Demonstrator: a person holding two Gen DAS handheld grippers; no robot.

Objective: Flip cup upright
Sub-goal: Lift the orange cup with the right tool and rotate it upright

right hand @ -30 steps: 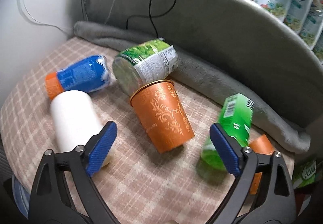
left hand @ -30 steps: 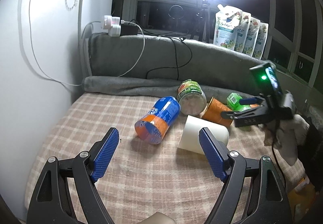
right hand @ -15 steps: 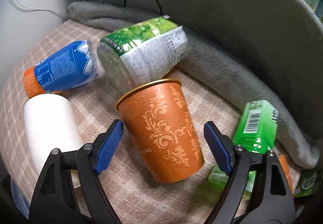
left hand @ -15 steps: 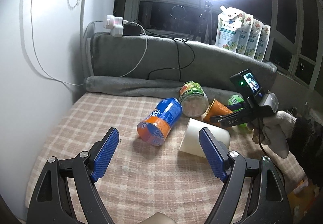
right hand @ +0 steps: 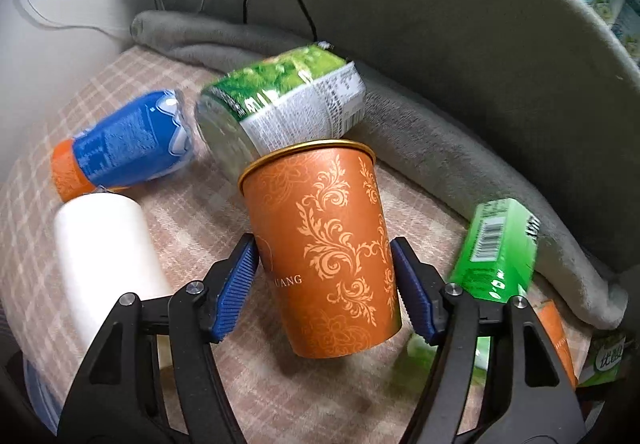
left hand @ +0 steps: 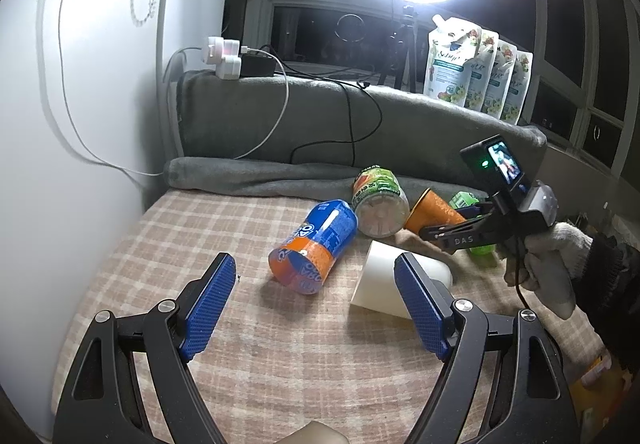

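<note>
An orange cup with a gold floral pattern lies on its side on the checked cloth, its gold rim pointing away toward the green-labelled cup. My right gripper has its blue pads against both sides of the orange cup's body, shut on it. In the left wrist view the orange cup shows at the right, with the right gripper around it. My left gripper is open and empty, held above the near part of the cloth.
A white cup, a blue and orange cup, a green-labelled cup and a green carton lie around the orange cup. A grey blanket roll borders the back. A white wall stands left.
My right gripper moved forward over the orange cup and closed its pads on the cup's sides. The left gripper stayed open and drew back slightly.
</note>
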